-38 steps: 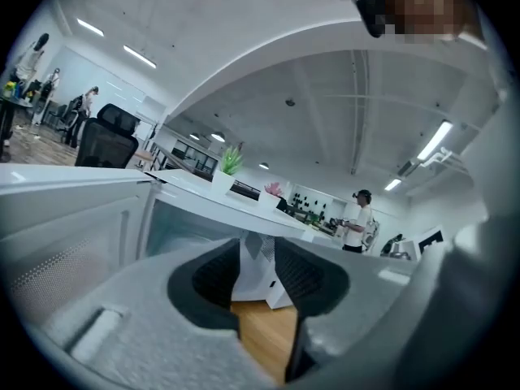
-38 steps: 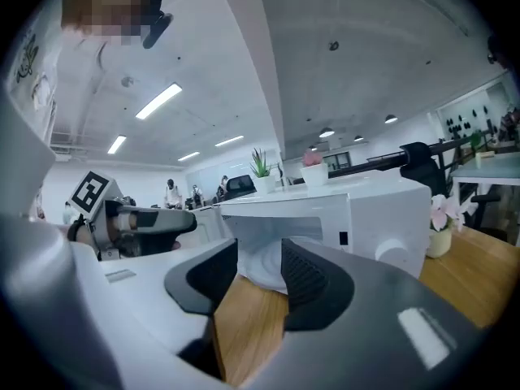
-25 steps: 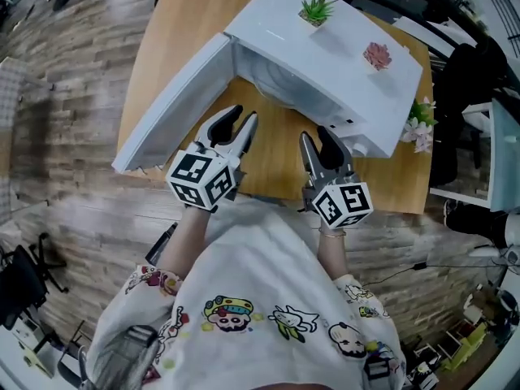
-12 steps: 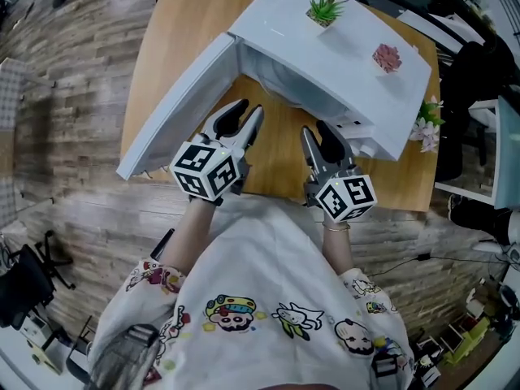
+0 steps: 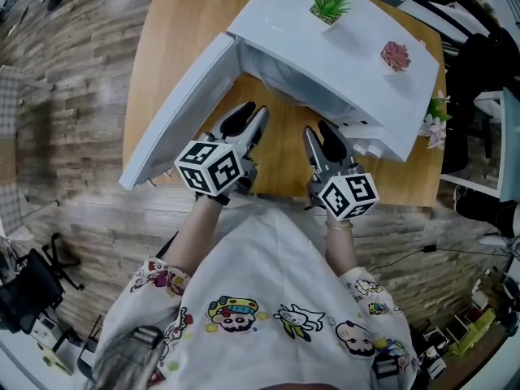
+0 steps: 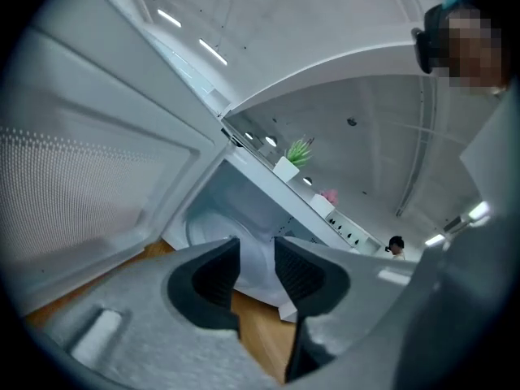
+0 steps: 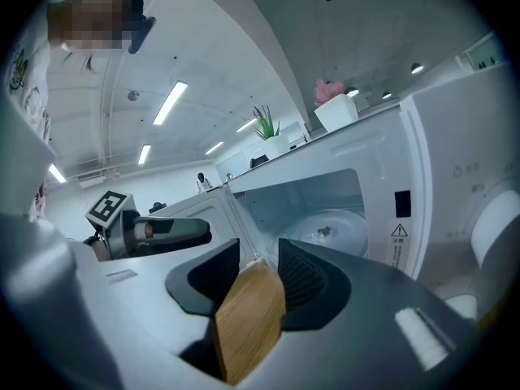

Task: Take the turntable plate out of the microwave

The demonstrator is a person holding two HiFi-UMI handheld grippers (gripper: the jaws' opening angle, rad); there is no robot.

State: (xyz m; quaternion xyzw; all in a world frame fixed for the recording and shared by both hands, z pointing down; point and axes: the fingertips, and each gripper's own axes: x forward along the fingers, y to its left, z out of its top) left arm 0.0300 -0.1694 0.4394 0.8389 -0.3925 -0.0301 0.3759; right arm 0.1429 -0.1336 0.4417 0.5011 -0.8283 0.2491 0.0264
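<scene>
The white microwave stands on a wooden table with its door swung wide to the left. The round pale turntable plate lies flat on the cavity floor; the plate's edge also shows behind the left jaws. My left gripper hovers before the left of the opening, open, with nothing between its jaws. My right gripper is level with it at the right. Its jaws have just been closing a little but stand open, with only the tabletop showing through the gap.
A green potted plant and a pink one sit on top of the microwave. Flowers stand at the table's right edge. The control panel with its knob is right of the cavity. Wood floor surrounds the table.
Both grippers have sunk slightly and edged closer to the microwave's mouth. The left gripper has rolled a little about its own axis.
</scene>
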